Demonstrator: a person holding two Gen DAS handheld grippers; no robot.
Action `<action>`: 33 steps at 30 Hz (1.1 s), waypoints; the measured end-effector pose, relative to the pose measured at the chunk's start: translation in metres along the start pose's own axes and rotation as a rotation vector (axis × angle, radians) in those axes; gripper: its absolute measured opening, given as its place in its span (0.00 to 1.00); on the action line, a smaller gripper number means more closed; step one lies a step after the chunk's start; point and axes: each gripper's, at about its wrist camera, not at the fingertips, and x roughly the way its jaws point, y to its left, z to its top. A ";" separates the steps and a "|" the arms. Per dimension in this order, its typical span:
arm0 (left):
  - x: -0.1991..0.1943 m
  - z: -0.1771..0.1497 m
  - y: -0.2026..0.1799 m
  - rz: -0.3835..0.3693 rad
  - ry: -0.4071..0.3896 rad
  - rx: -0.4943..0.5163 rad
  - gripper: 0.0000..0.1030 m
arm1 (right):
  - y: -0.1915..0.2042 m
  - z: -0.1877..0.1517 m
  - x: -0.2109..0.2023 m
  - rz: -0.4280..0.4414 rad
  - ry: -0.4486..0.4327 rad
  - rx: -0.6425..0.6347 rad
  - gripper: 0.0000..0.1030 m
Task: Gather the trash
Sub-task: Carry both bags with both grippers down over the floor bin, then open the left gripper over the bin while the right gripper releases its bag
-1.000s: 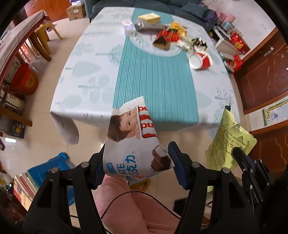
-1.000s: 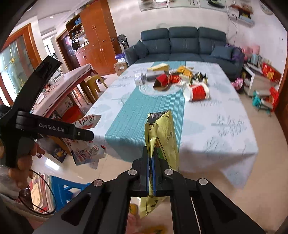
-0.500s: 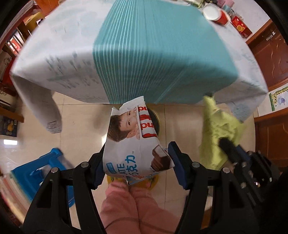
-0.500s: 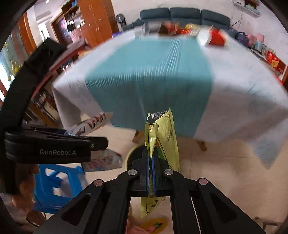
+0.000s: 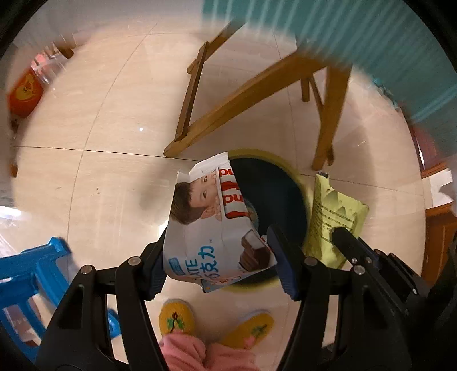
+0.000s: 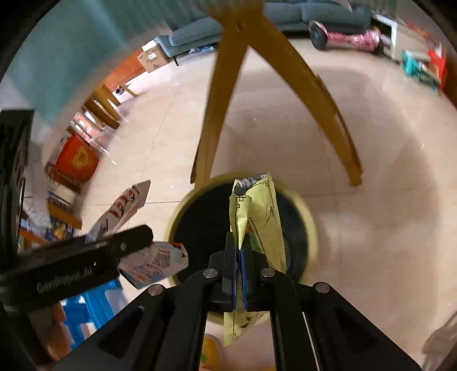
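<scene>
Left wrist view: tabletop gone from frame since a second ago; floor and yellow-rimmed bin [image 5: 285,205] now fill it. Left gripper [image 5: 217,265], jaws half apart, clamps white chocolate wrapper [image 5: 211,228] over bin's near edge. Drop looks imminent. Yellow slippers [image 5: 177,316] show only here.

Right wrist view: right gripper [image 6: 238,274], jaws pinched tight on yellow snack bag [image 6: 257,217], hangs over bin mouth [image 6: 205,217]. Only here: sofa [image 6: 314,14] beyond wooden table legs [image 6: 222,94].
</scene>
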 end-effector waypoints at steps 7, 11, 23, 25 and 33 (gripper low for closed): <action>0.063 -0.011 0.001 0.005 0.042 0.014 0.59 | -0.037 -0.029 0.089 0.008 0.156 0.128 0.03; 0.082 -0.012 0.001 0.005 0.074 0.032 0.61 | -0.055 -0.044 0.116 -0.040 0.258 0.198 0.07; 0.083 0.003 -0.020 0.001 0.065 0.062 0.72 | -0.052 -0.044 0.124 -0.174 0.328 0.202 0.11; 0.080 0.003 -0.022 0.000 0.072 0.066 0.72 | -0.052 -0.048 0.122 -0.197 0.342 0.186 0.11; 0.068 -0.004 -0.028 -0.004 0.093 0.097 0.72 | -0.045 -0.044 0.110 -0.252 0.367 0.185 0.11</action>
